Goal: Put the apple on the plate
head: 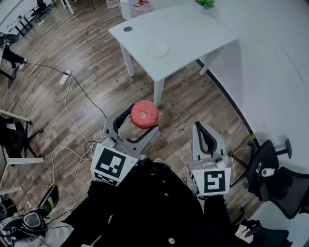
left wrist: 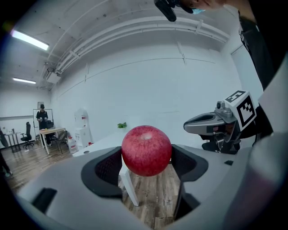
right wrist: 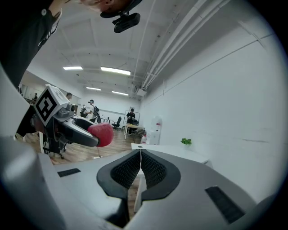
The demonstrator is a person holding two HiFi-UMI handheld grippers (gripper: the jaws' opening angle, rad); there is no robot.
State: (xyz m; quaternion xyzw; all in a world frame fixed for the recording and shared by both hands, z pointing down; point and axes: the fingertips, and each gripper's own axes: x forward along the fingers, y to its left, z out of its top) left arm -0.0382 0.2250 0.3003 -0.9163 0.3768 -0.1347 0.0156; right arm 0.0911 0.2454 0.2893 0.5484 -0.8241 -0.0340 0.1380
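We find the plate (head: pixel 158 48) small and faint at upper centre of the head view; the green plant (head: pixel 205 3) is cut by its top edge.

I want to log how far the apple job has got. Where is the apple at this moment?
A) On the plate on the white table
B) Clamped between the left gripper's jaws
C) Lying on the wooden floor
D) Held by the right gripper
B: the apple sits clamped between the jaws of the left gripper, while the plate on the table lies bare and the right gripper is shut on nothing.
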